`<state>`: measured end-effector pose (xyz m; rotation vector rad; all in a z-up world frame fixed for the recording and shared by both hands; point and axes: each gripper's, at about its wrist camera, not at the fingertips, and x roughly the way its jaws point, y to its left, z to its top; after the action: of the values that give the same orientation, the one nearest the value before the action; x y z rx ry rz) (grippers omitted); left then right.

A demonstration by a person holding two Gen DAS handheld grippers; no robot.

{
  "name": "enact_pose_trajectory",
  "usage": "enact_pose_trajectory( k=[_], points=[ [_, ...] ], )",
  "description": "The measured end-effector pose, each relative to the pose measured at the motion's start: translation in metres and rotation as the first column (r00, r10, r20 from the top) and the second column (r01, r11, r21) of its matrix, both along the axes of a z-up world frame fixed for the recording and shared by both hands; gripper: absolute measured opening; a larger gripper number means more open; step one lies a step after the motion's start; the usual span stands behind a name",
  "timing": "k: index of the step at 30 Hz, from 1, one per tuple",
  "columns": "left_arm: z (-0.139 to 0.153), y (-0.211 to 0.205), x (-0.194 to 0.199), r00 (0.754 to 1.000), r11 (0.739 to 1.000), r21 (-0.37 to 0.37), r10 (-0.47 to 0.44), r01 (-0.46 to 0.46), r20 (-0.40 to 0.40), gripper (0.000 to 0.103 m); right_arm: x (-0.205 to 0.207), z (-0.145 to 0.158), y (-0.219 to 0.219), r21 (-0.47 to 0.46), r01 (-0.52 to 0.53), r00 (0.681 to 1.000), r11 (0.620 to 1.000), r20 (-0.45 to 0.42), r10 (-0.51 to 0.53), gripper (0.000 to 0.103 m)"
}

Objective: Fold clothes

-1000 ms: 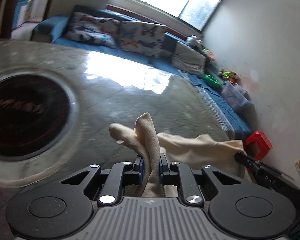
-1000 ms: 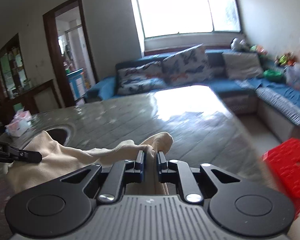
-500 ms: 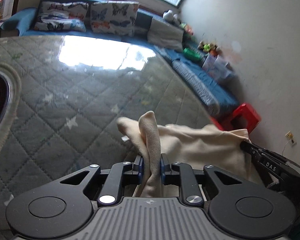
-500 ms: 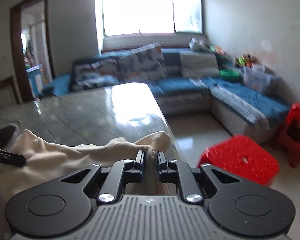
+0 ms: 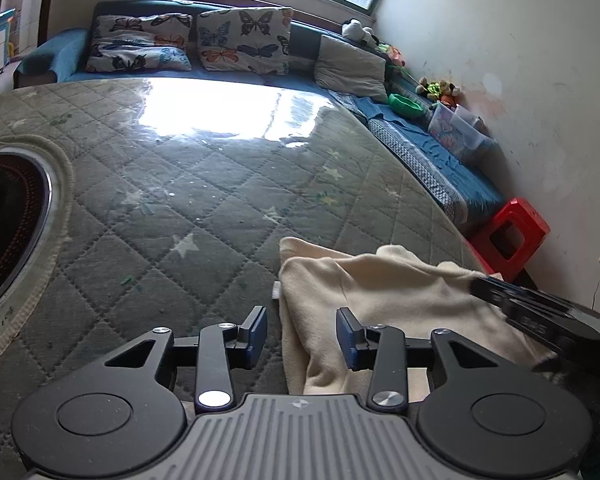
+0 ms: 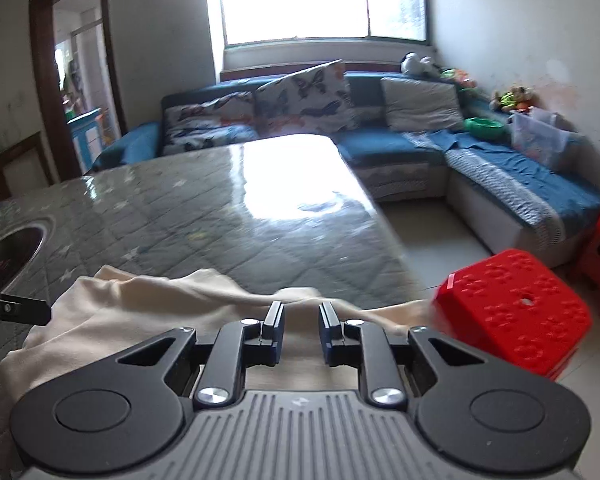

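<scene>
Left gripper (image 5: 302, 334): jaws spread wide, released, nothing between the pads. Cream garment (image 5: 384, 304) lies bunched on the quilted table cover (image 5: 204, 200), lower right of the left wrist frame, its left edge running between the open fingers. Right gripper (image 6: 299, 330): jaws apart, released, hovering over the same garment at lower centre of the right wrist frame. 1 red stool (image 6: 514, 316) at right, blurred.

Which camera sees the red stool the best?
The right wrist view: the red stool sits close and large, its dotted top showing, though slightly blurred. The left wrist view shows a red stool small by the wall, at the table's edge.
</scene>
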<state>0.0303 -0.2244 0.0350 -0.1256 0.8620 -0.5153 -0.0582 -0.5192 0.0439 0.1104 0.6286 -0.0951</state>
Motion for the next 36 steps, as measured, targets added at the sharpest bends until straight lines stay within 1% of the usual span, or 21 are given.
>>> enact_pose_trajectory(
  k=[2,5,9,11,14,17,20,25,27,28,31,33,36],
  points=[
    [-0.002,-0.003,-0.001,1.000,1.000,0.014,-0.010,0.010,0.008,0.044,0.007,-0.003,0.004,-0.004,-0.006,1.000,1.000,-0.007,0.006,0.028],
    [-0.005,-0.006,0.000,1.000,0.999,0.030,-0.017,0.016,0.015,0.044,0.018,-0.009,0.011,-0.009,-0.015,1.000,1.000,-0.017,0.015,0.030],
    [-0.006,-0.004,0.001,1.000,1.000,0.028,-0.011,0.011,0.010,0.047,0.026,-0.012,0.017,-0.011,-0.024,1.000,1.000,-0.020,0.023,0.032],
    [-0.006,-0.003,0.000,1.000,1.000,0.023,-0.010,0.009,0.013,0.047,0.023,-0.010,0.020,-0.016,-0.032,0.999,0.999,-0.006,0.032,0.038],
    [-0.007,-0.003,0.000,1.000,1.000,0.024,-0.011,0.010,0.014,0.048,0.022,-0.009,0.027,-0.033,-0.057,0.998,0.998,-0.015,0.056,0.038],
    [-0.009,-0.004,-0.001,1.000,0.999,0.038,-0.011,0.011,0.019,0.048,0.030,-0.017,0.029,-0.052,-0.050,0.998,0.997,-0.034,0.048,0.039],
    [-0.009,-0.005,-0.004,0.999,0.999,0.052,-0.017,0.015,0.033,0.050,0.033,-0.013,0.031,-0.047,-0.039,0.999,0.998,-0.034,0.037,0.039],
    [-0.008,-0.004,-0.004,0.999,0.998,0.054,-0.015,0.013,0.036,0.052,0.038,-0.007,0.044,-0.054,-0.096,0.995,0.994,-0.026,0.095,0.040],
    [-0.008,-0.004,-0.003,0.999,0.998,0.058,-0.014,0.012,0.034,0.054,0.046,-0.010,0.055,-0.068,-0.124,0.992,0.990,-0.038,0.122,0.043],
    [-0.008,-0.004,-0.003,0.999,0.998,0.060,-0.013,0.011,0.033,0.055,0.050,-0.012,0.059,-0.075,-0.131,0.991,0.988,-0.045,0.128,0.048],
    [-0.007,-0.002,-0.002,0.999,0.998,0.062,-0.014,0.012,0.033,0.056,0.057,-0.016,0.067,-0.100,-0.139,0.989,0.985,-0.064,0.134,0.050],
    [-0.007,-0.001,-0.003,0.999,0.998,0.060,-0.012,0.010,0.037,0.059,0.054,-0.014,0.068,-0.106,-0.140,0.989,0.984,-0.060,0.134,0.051],
    [-0.006,0.001,-0.006,0.999,0.998,0.057,-0.009,0.006,0.039,0.063,0.046,-0.008,0.067,-0.103,-0.138,0.990,0.985,-0.047,0.134,0.056]
  ],
)
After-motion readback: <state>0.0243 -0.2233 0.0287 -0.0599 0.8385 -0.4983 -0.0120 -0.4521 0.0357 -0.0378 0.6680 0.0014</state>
